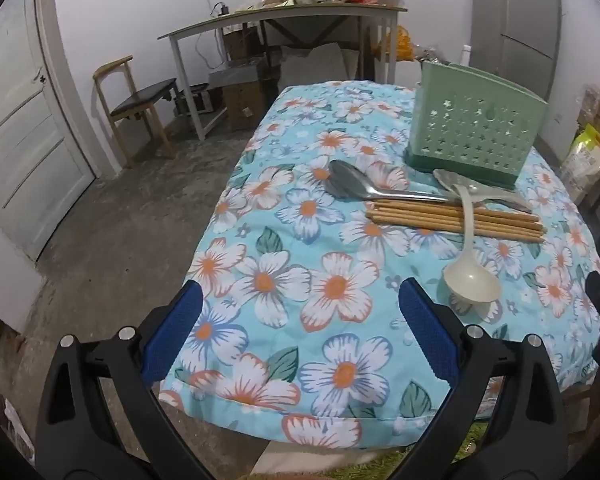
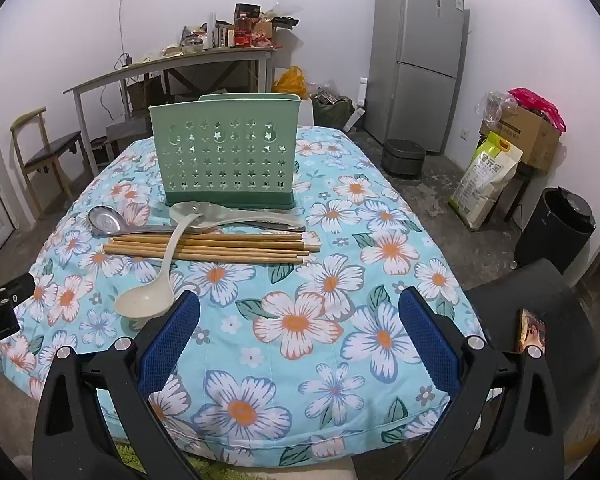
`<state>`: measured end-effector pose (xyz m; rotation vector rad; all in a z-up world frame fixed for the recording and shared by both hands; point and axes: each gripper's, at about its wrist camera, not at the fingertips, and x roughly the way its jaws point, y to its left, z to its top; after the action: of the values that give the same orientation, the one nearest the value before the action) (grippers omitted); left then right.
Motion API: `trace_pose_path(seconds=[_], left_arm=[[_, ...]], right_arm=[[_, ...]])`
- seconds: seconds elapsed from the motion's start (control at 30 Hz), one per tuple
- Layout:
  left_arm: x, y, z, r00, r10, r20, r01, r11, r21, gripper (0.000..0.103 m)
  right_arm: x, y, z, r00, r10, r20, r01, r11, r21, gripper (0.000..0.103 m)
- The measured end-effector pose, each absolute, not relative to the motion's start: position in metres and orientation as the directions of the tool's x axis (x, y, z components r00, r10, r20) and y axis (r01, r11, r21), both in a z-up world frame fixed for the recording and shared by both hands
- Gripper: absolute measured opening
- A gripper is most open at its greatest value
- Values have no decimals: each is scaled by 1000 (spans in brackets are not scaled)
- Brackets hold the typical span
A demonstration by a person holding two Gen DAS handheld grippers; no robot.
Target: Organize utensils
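Lower frame, both wrist views: your left gripper (image 1: 300, 308) and right gripper (image 2: 299, 320) hover over the near edge of the flowered blue tablecloth (image 2: 300, 360), blue pads spread fully wide and holding nothing. Just beyond, left of centre in the right view, lies the cream plastic ladle (image 2: 148, 292), bowl toward you, its handle crossing the bundle of bamboo chopsticks (image 2: 208, 248). Behind the chopsticks rest the stainless steel spoon (image 2: 112, 222) and the pale flat rice paddle (image 2: 220, 216). Farthest, at upper centre, stands the empty-looking green perforated plastic utensil holder (image 2: 224, 152). Nothing appears sorted yet. Take the ladle first, since it overlies the chopsticks; close on its handle near the bowl, lift clear, then lower it upright into the holder.
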<state>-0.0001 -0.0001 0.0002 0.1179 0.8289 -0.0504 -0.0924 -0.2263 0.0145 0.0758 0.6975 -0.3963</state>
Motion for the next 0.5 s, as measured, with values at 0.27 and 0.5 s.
trace_pose_path(seconds=[0.27,0.5], left_arm=[[-14,-18,8,700,-35,-713,145,985,94,95],[-7,-10,3,693,-65,-718,163,984,69,95]], right_arm=[[-94,-227,14,703,-325,-633,375,925,-58,97],[-93,-227,16,702,-326,-633,378,924,-57,97]])
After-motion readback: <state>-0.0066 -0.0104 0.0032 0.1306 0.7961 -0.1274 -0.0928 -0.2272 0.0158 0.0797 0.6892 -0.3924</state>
